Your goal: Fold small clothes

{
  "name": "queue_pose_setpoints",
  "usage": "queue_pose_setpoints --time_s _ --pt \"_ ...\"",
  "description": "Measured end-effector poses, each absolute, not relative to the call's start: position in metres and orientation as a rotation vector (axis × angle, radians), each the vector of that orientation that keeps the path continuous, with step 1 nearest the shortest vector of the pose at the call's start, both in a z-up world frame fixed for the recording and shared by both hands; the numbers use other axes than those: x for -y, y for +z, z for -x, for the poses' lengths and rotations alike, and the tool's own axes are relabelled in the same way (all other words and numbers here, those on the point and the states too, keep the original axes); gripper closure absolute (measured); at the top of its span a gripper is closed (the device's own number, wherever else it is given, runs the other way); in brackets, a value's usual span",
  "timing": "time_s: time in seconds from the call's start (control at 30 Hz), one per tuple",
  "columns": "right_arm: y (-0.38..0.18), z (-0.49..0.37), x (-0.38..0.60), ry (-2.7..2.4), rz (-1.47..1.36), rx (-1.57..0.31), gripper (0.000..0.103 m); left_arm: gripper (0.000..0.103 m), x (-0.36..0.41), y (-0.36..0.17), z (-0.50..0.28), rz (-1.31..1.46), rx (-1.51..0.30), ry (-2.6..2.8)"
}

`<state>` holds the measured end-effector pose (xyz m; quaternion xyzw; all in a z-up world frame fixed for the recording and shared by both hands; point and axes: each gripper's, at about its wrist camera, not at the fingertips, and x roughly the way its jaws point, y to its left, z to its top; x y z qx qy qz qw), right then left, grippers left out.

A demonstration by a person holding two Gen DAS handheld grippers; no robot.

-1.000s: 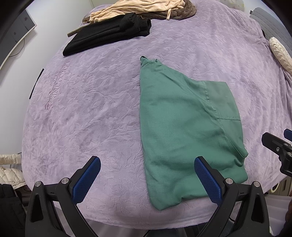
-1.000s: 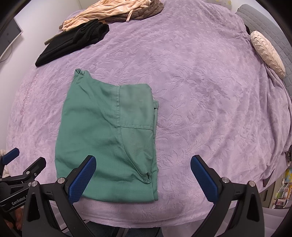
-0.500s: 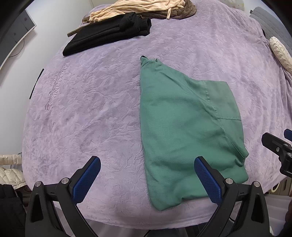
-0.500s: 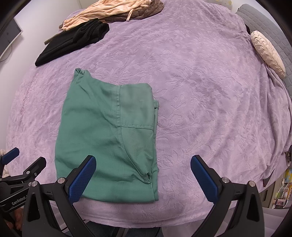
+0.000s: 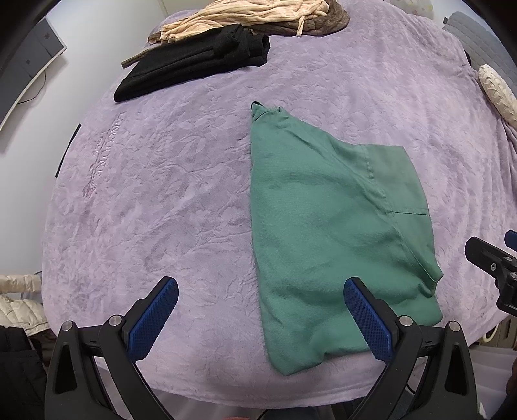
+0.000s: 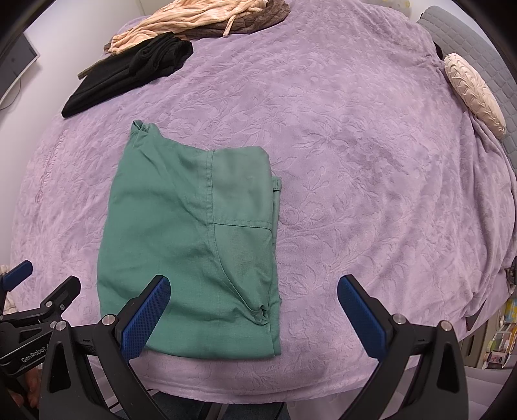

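Note:
A green garment (image 5: 326, 226) lies folded flat on the purple blanket (image 5: 161, 181), near its front edge. It also shows in the right wrist view (image 6: 194, 232). My left gripper (image 5: 258, 313) is open and empty, hovering above the front edge, with its right finger over the garment's near left part. My right gripper (image 6: 253, 310) is open and empty, with its left finger over the garment's near edge. Each gripper appears at the edge of the other's view.
A folded black garment (image 5: 194, 61) and a heap of beige and brown clothes (image 5: 252, 16) lie at the far left of the bed. A cream cushion (image 6: 475, 93) and a grey quilted pillow (image 6: 468, 38) sit at the far right.

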<state>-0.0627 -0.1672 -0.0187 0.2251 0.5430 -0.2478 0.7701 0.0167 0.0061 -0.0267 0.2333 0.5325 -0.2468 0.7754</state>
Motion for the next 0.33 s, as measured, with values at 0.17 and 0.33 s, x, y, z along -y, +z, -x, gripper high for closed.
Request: queue_pose_setpoints --time_s 0.17,0.33 --pt "-0.0213 0.0644 0.1684 -0.533 -0.486 -1.182 0.0 0.001 -0.0066 -0.0266 -0.017 -0.507 -1.141 -0.527" --pt "-0.0245 0.0649 0.1687 -0.532 -0.488 -1.188 0.0 0.001 -0.006 -0.0221 -0.0156 -0.506 -1.113 -0.55"
